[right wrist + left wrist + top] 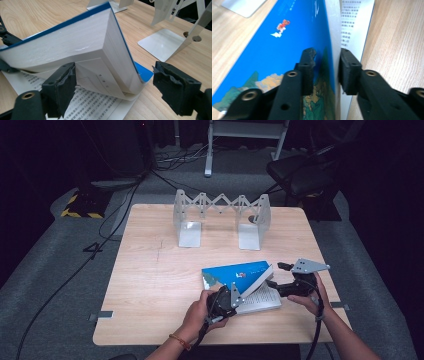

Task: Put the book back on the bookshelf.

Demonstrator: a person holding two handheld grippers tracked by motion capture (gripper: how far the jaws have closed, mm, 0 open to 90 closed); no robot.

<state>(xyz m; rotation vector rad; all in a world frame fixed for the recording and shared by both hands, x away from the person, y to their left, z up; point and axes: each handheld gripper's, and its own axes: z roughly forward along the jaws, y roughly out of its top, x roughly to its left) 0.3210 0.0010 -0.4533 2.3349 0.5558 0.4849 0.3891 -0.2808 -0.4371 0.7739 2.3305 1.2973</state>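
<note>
Your left hand-held gripper (pixel 234 295) was clamped on the book (pixel 239 274), gripping the raised block of pages together with the blue cover along the near edge. In the left gripper view, one jaw pressed on the blue cover with its cartoon picture, the other sat on the white page side, and the thick edge of the book (pixel 322 37) ran straight up between them.

Your right hand-held gripper (pixel 280 275) stood open just to the right of the book. In the right gripper view, its jaws were spread wide, one on each side of the lifted corner of the book (pixel 87 47), and neither jaw touched the paper as far as I could tell. The lifted pages curved up ahead of that gripper, with a printed page lying flat beneath them.

The book lay partly open on the tabletop (pixel 155 275), directly between your two hand-held grippers, its bottom pages flat on the wood and its upper part tilted up.

Beyond both grippers, well apart from the book, a metal folding bookstand (pixel 221 217) stood upright near the far edge of the tabletop.
</note>
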